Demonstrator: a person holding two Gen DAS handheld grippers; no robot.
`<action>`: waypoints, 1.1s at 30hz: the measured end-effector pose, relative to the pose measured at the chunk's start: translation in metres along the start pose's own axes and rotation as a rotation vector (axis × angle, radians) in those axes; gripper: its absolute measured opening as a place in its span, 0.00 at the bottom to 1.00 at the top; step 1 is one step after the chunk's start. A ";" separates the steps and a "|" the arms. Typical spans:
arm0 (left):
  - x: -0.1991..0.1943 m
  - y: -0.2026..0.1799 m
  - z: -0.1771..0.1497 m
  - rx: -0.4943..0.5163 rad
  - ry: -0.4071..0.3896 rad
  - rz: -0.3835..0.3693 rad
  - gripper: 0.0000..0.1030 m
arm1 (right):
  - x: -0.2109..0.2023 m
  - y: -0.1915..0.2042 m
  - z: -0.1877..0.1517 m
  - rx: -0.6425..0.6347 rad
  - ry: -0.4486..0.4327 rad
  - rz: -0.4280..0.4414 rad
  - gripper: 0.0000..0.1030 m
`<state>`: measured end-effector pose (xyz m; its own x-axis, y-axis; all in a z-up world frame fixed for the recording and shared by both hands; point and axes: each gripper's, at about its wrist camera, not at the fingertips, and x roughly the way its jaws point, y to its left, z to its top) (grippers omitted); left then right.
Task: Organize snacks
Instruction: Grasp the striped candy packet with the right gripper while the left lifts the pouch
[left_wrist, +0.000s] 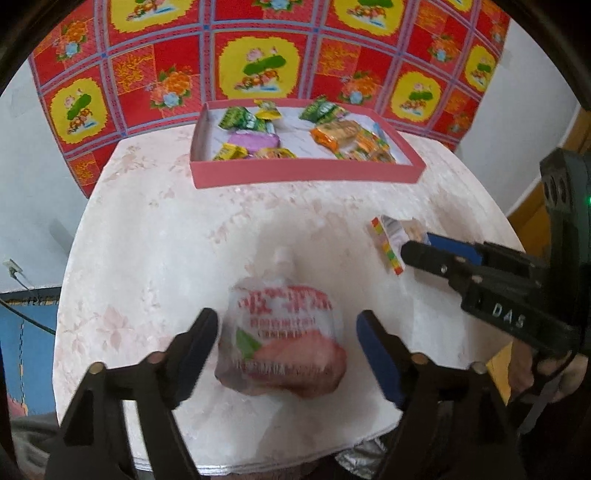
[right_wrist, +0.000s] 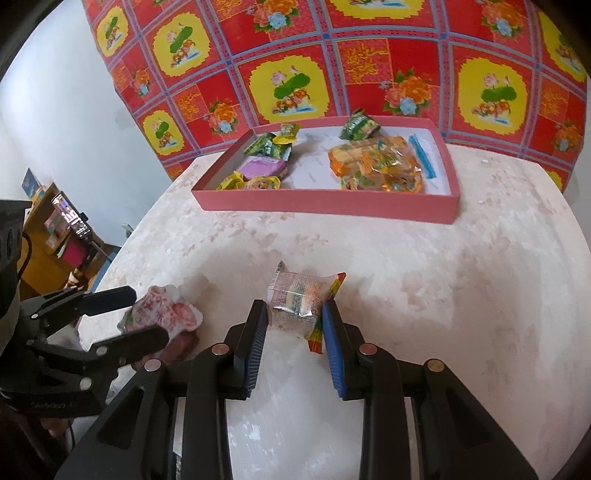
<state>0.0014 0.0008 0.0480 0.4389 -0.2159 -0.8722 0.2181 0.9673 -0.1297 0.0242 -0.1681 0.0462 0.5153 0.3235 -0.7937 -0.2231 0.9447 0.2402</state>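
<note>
A red, yellow and blue floral cloth (left_wrist: 258, 62) is hanging behind a round table (left_wrist: 155, 229) covered in pale pink patterned fabric. At the table's far side a shallow pink tray (right_wrist: 325, 201) is sitting with snacks in two loose groups: green sachets (right_wrist: 267, 144), a purple packet (right_wrist: 263, 168) and yellow sweets on the left, orange biscuit packs (right_wrist: 354, 155) and clear-wrapped sweets on the right. Only the right wrist view is showing a blue-striped stick (right_wrist: 421, 155) lying by the tray's right wall, and a wooden shelf (right_wrist: 48, 236) beyond the table's left edge.

The left gripper (left_wrist: 286, 334) is standing wide, its pads on either side of a white pouch printed in red with a peach picture (left_wrist: 284, 339); in the left wrist view a gap is showing on both sides, so the pads are not pressing it. The right wrist view is showing the same pouch from the side, crumpled, lying on the table between those fingers.

The right gripper (right_wrist: 295, 321) is standing narrow, clamped on a small clear-wrapped snack pack with a multicoloured striped edge (right_wrist: 295, 299), near the table's front and well apart from the tray. The left wrist view is showing that pack at the right gripper's tips, its striped edge facing left.
</note>
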 end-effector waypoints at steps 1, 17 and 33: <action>0.000 0.000 -0.001 0.003 0.002 -0.001 0.86 | -0.001 -0.001 -0.001 0.004 0.000 -0.002 0.30; 0.026 -0.003 -0.011 0.035 0.056 0.057 0.82 | 0.010 -0.008 -0.009 0.018 0.034 -0.007 0.30; 0.012 -0.006 -0.005 0.062 -0.017 0.051 0.72 | 0.011 -0.008 -0.008 0.017 0.030 0.004 0.31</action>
<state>0.0006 -0.0070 0.0361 0.4656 -0.1692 -0.8687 0.2483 0.9671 -0.0553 0.0251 -0.1724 0.0309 0.4892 0.3255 -0.8091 -0.2104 0.9444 0.2526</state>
